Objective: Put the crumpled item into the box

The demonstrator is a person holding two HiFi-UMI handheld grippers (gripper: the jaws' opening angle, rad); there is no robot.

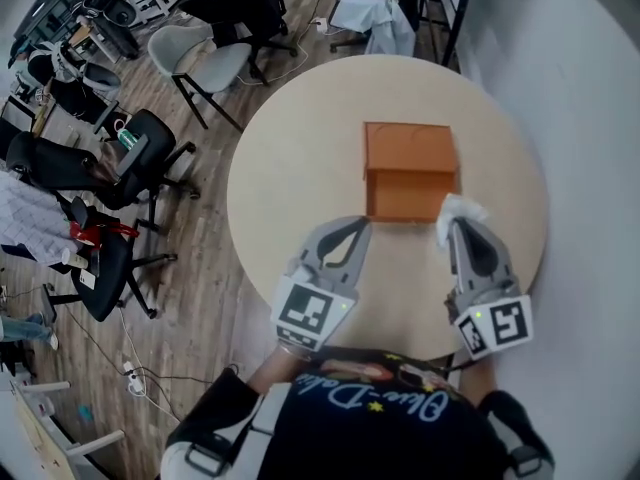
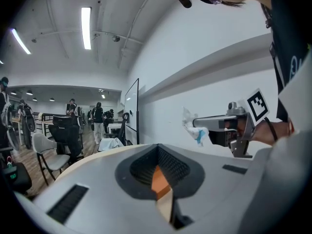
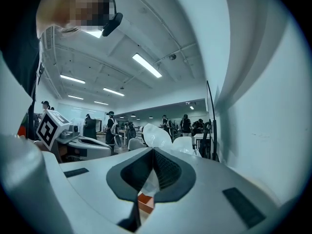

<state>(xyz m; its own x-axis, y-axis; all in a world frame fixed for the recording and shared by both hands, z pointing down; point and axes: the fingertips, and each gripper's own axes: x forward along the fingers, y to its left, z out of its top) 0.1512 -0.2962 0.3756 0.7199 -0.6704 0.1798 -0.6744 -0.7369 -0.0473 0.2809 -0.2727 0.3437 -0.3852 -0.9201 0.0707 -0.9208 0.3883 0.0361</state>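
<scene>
An orange box (image 1: 410,168) with a closed-looking top sits on the round beige table (image 1: 290,168), and through the jaws of either gripper view a sliver of the orange box (image 2: 160,179) (image 3: 145,201) shows. My right gripper (image 1: 455,223) (image 3: 153,151) is shut on a crumpled white item (image 1: 456,209) (image 3: 160,136), held at the box's near right corner, above the table. The left gripper view shows that crumpled item (image 2: 193,126) sticking out of the right gripper (image 2: 207,129). My left gripper (image 1: 358,224) (image 2: 158,147) is shut and empty, just left of the box's front.
Office chairs (image 1: 150,158) stand on the wood floor to the left of the table. A white wall (image 1: 560,88) runs close along the table's right side. People stand far back in the room (image 2: 97,118). A whiteboard (image 2: 132,112) stands behind the table.
</scene>
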